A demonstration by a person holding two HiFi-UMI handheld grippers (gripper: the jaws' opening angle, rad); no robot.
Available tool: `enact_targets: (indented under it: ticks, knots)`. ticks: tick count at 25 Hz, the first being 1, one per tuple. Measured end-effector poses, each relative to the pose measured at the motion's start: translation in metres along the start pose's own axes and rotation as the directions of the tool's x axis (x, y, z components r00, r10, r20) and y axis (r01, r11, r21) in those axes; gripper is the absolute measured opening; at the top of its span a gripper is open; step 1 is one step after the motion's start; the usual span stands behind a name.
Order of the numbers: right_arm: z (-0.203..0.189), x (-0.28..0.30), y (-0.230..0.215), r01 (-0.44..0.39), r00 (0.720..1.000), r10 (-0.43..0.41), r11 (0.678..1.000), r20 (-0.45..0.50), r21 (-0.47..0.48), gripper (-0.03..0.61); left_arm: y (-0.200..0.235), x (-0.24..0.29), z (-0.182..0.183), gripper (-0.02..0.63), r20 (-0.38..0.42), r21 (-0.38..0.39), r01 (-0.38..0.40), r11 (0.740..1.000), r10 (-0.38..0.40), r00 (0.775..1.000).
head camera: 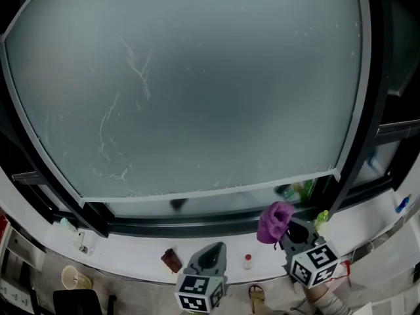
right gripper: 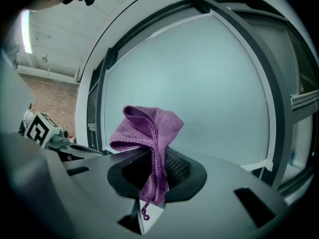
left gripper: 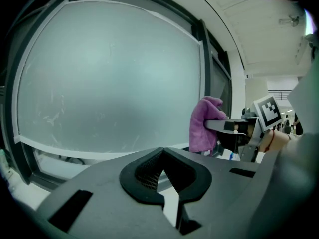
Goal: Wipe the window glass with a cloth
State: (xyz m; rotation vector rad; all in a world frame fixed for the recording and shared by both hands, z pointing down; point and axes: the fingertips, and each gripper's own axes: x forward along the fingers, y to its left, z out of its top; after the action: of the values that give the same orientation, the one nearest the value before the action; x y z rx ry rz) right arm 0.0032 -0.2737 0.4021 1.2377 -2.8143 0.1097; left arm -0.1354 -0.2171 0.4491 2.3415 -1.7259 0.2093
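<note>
The window glass point(head camera: 190, 84) is a large frosted pane in a dark frame, with pale streaks point(head camera: 138, 67) on its left half. A purple cloth point(head camera: 275, 220) is bunched up below the pane's lower right corner, and my right gripper point(head camera: 289, 231) is shut on it. In the right gripper view the cloth point(right gripper: 144, 128) stands up out of the right gripper point(right gripper: 157, 151), with the glass point(right gripper: 199, 88) a little beyond it. My left gripper point(head camera: 210, 258) is low at the centre over the sill, shut and holding nothing. The left gripper view shows its joined tips point(left gripper: 162, 153) and the cloth point(left gripper: 202, 126) to their right.
A white sill point(head camera: 138, 258) runs under the window. On it are a brown object point(head camera: 172, 260), a small red-capped bottle point(head camera: 247, 262) and a white bottle point(head camera: 67, 226) at the left. Green bottles point(head camera: 303, 190) stand by the lower right frame. A cup point(head camera: 75, 279) is at the bottom left.
</note>
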Motion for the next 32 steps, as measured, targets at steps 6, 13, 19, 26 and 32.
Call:
enact_targets:
  ticks: [6,13,19,26,32]
  knots:
    - [-0.019,-0.038,0.040,-0.016,1.000,0.016,0.999,-0.003,0.045,0.051,-0.013,-0.031,-0.012,0.005,0.002,0.004,0.009,1.000,-0.009,1.000]
    - [-0.027,-0.069,0.070,-0.023,1.000,0.023,0.999,0.002,0.034,0.051,-0.025,-0.059,-0.022,0.005,0.005,0.002,0.023,1.000,-0.023,1.000]
    - [-0.033,-0.090,0.093,-0.035,0.999,0.035,0.999,-0.010,0.013,0.051,-0.036,-0.074,-0.038,0.005,-0.004,-0.006,0.034,0.999,-0.034,0.999]
    - [-0.032,-0.104,0.104,-0.059,0.998,0.059,0.998,-0.002,-0.009,0.051,-0.051,-0.081,-0.047,0.005,-0.003,-0.027,0.048,0.998,-0.048,0.999]
    - [-0.029,-0.109,0.110,-0.070,0.998,0.070,0.997,-0.006,-0.042,0.051,-0.057,-0.087,-0.043,0.005,0.011,-0.021,0.044,0.999,-0.044,0.999]
